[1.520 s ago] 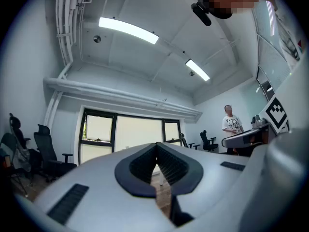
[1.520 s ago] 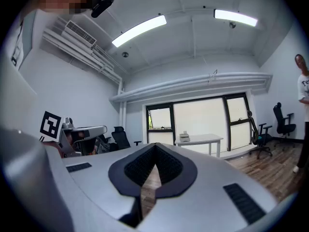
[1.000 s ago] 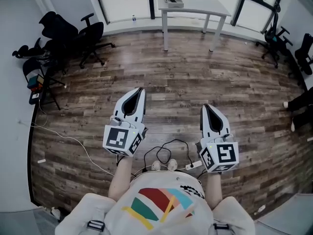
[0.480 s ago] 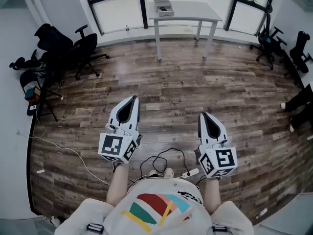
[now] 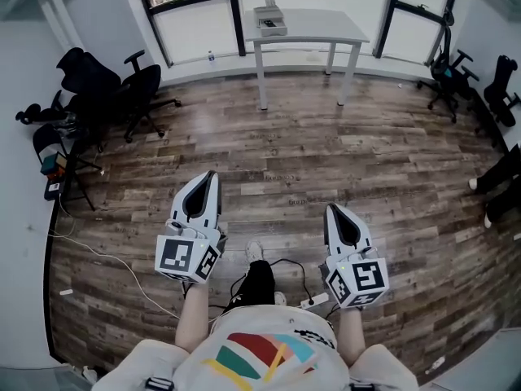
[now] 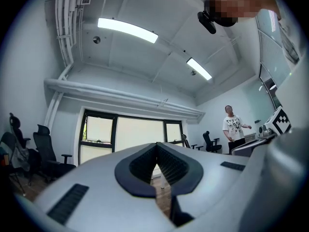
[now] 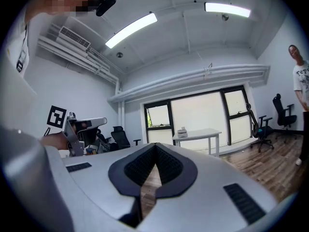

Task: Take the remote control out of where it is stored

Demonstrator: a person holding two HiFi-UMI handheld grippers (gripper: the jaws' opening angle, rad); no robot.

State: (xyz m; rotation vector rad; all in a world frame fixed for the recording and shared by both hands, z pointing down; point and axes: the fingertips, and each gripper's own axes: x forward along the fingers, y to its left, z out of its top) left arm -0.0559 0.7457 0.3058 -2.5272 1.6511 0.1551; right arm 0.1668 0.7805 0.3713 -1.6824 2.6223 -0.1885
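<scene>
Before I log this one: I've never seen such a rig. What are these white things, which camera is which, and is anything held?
No robot: a person holds a two-jaw gripper in each hand. The downward picture comes from a camera on the person's head, showing the left gripper and right gripper over a wooden floor; the marker cubes belong to them. The other two pictures come from cameras riding on each gripper, looking along its jaws. Both pairs of jaws are closed and empty. Ahead stands a white table with a small box on it. No remote control is visible.
</scene>
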